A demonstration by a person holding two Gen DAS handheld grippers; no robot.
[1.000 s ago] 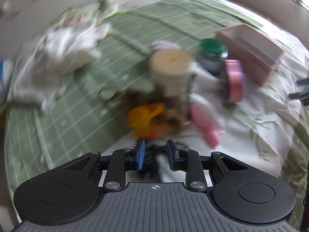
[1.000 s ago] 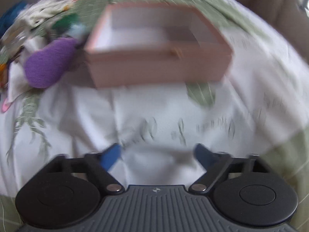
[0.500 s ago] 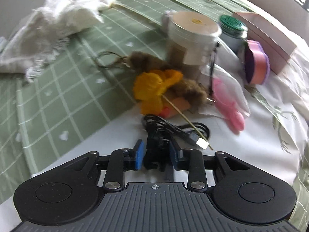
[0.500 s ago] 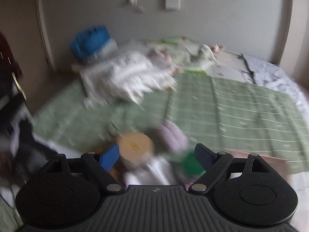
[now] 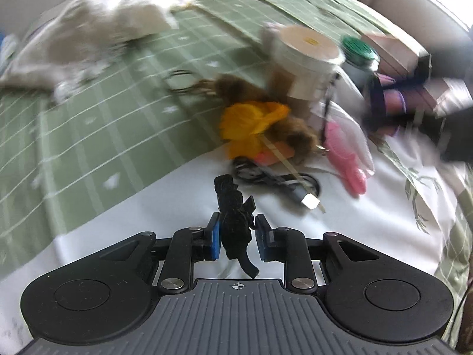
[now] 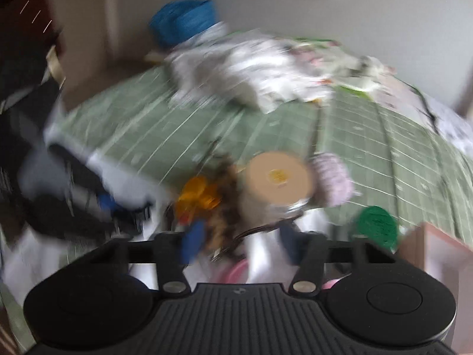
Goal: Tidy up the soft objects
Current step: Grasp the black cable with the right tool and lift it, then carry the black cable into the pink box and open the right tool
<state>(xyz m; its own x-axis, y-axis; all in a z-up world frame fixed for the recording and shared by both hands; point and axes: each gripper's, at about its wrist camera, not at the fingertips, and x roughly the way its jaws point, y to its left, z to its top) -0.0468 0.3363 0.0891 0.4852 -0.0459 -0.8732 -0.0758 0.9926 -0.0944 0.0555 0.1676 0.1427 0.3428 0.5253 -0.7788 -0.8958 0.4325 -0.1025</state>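
Note:
My left gripper (image 5: 235,233) is shut on a small black fabric piece (image 5: 233,216) and holds it above the white sheet. Ahead lie an orange cloth flower (image 5: 251,121), a brown furry toy (image 5: 295,136), a pink soft piece in a clear bag (image 5: 346,151) and a black USB cable (image 5: 280,180). My right gripper (image 6: 239,245) is open and empty, blurred, low over the same pile, with the flower (image 6: 198,195) and furry toy (image 6: 224,207) just ahead of it. It shows as a dark blur at the right of the left wrist view (image 5: 414,94).
A round tan-lidded container (image 5: 307,50), a green-lidded jar (image 5: 359,53) and a pink box (image 5: 396,53) stand behind the pile. A pale purple knitted thing (image 6: 334,180) sits by the container. A heap of white cloth (image 5: 97,29) lies at far left on the green checked bedspread (image 5: 88,136).
My left gripper has lifted the black fabric piece off the sheet, away from the cable. My right gripper has swung down toward the pile and its fingers have come closer together.

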